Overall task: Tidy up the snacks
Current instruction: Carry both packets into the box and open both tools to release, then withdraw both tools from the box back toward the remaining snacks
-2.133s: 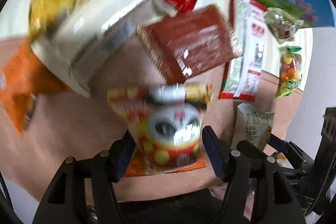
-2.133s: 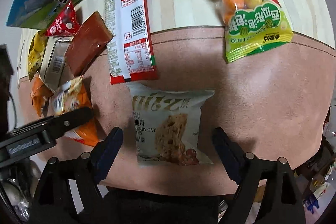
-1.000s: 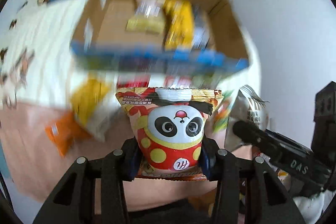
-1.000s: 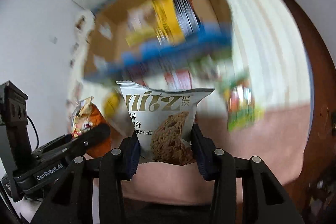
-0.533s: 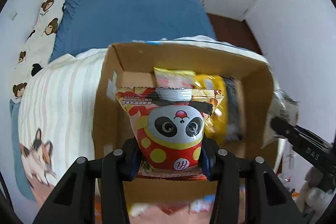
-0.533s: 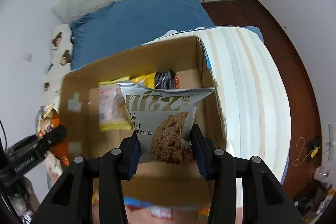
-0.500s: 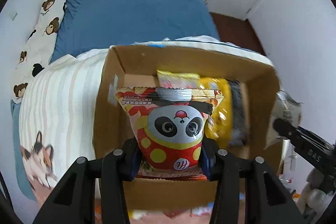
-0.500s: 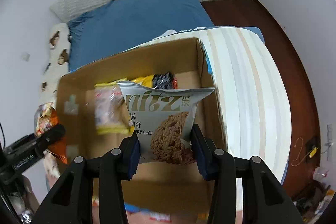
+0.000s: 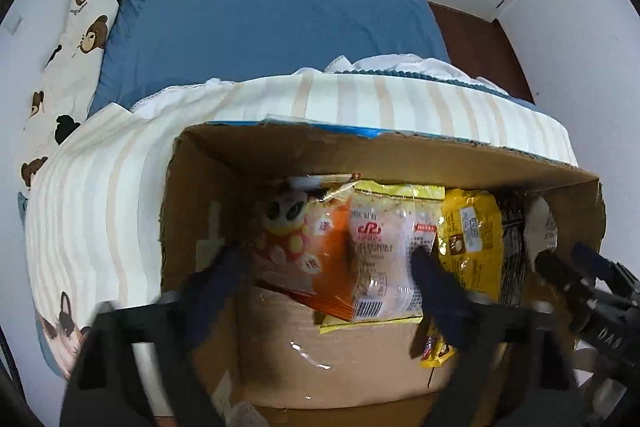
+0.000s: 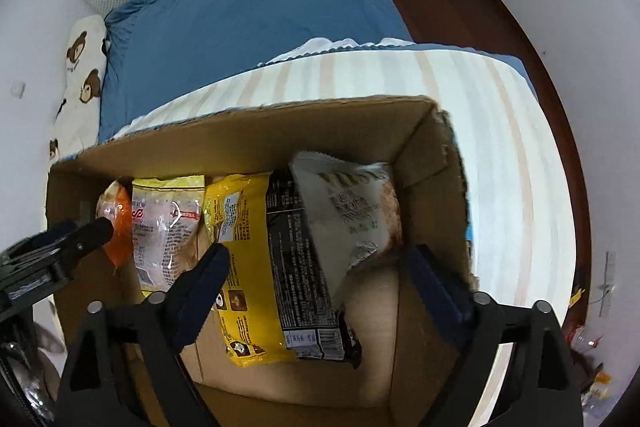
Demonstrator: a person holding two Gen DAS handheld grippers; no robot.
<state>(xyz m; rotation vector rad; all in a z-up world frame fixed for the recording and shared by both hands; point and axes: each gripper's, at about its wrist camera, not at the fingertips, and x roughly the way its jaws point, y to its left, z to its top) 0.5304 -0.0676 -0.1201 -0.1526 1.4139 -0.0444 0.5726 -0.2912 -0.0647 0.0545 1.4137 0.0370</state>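
Both jaws opening, panda bag (image 9: 288,227) and oat-cookie bag (image 10: 352,203) dropped

The cardboard box (image 10: 256,131) stands on the striped blanket (image 10: 500,131), and behind the blanket lies the bed sheet (image 10: 248,7), with the bear pillow (image 9: 80,39) at its left side. In the box the packets stand in one row against the far wall: the panda packet (image 9: 292,239) is at the left end, then the clear packet (image 10: 164,223), then the coffee packet (image 10: 240,247), then the dark packet (image 10: 296,259), and the cookie packet (image 10: 352,211) leans in the right corner. Both grippers hang above the box, the left gripper (image 9: 332,279) over the panda packet and the clear packet, the right gripper (image 10: 316,267) over the dark packet and the cookie packet, touching none.
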